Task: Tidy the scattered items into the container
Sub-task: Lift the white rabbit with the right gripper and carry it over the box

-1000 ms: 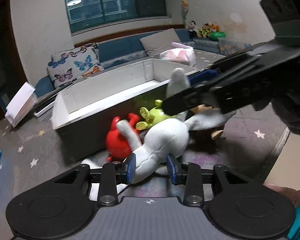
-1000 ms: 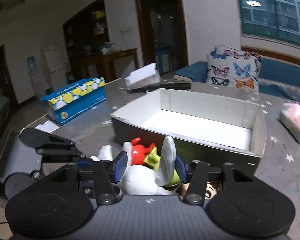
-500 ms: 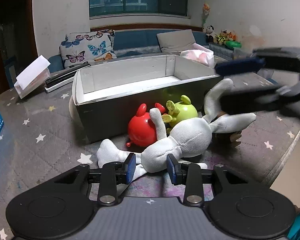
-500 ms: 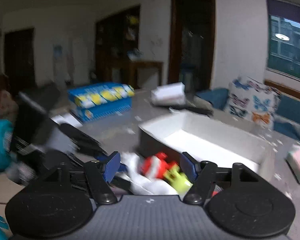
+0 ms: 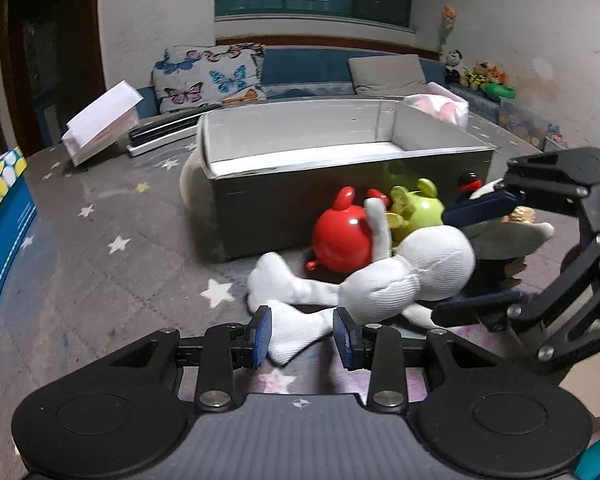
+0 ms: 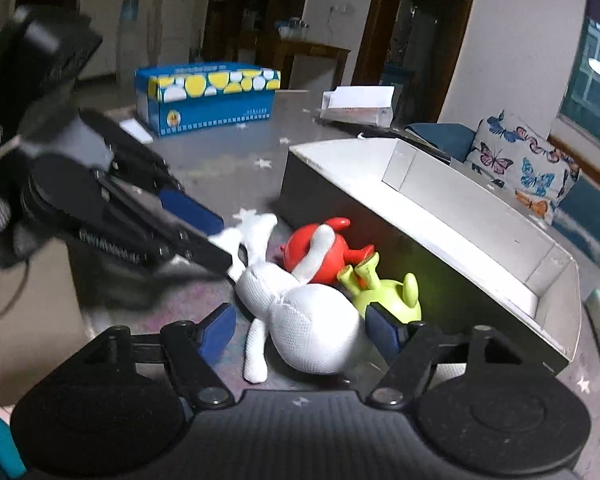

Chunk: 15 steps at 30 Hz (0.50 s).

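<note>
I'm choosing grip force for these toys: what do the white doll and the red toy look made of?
White doll: looks like stuffed knit fabric, matte, with a visible mesh weave and limp limbs. Red toy: looks like hard or rubbery plastic, glossy, with bright highlights on its smooth round body; which of the two is unclear.

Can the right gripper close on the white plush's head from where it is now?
Probably yes. The right gripper is open with the white plush head between its fingers; only the green toy crowds the right finger.
</note>
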Each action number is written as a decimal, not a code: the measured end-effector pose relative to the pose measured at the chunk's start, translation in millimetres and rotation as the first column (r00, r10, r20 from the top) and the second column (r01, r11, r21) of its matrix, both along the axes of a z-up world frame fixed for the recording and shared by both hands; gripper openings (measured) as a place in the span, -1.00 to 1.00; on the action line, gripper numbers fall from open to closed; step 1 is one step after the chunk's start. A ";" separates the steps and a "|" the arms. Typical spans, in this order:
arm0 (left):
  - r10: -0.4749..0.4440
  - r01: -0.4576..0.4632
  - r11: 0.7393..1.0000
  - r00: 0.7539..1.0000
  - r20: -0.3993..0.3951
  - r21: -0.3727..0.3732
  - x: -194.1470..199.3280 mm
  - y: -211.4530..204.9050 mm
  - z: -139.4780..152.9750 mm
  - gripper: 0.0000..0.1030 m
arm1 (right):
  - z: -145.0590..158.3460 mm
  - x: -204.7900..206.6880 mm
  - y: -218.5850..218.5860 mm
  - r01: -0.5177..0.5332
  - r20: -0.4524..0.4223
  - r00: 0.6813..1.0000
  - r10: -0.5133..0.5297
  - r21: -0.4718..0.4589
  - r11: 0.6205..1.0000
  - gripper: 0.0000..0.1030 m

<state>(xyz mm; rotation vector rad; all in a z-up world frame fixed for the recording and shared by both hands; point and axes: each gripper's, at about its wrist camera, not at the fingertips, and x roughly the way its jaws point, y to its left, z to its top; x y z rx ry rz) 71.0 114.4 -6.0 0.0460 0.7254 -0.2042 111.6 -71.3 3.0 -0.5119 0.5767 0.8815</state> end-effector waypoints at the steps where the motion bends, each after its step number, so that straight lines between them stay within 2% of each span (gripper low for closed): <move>1: 0.010 -0.010 1.000 1.000 -0.005 -0.004 1.5 2.0 -0.7 -0.28 | -2.8 -2.0 1.1 -0.001 0.003 1.000 0.001 -0.009 1.000 0.42; 5: 0.034 -0.036 0.998 0.999 -0.033 -0.054 7.0 10.8 -5.2 -0.29 | -9.0 -4.2 6.9 -0.016 0.024 1.000 0.017 -0.043 0.999 0.42; 8: 0.036 -0.038 0.997 0.999 -0.041 -0.061 9.0 11.9 -7.4 -0.30 | -12.4 -8.6 10.4 -0.034 0.051 0.998 0.038 -0.076 0.996 0.41; 10: 0.038 -0.041 0.997 0.998 -0.043 -0.072 9.2 13.0 -7.6 -0.31 | -13.6 -9.8 13.2 -0.034 0.074 0.996 0.041 -0.094 0.995 0.31; 13: 0.039 -0.042 0.996 0.998 -0.039 -0.080 6.6 14.5 -7.0 -0.47 | -14.2 -13.2 14.3 -0.018 0.110 0.993 0.031 -0.117 0.993 0.09; 15: 0.040 -0.043 0.995 0.999 -0.036 -0.090 3.5 16.2 -6.0 -0.62 | -14.2 -13.5 14.5 -0.009 0.122 0.992 0.025 -0.129 0.992 0.07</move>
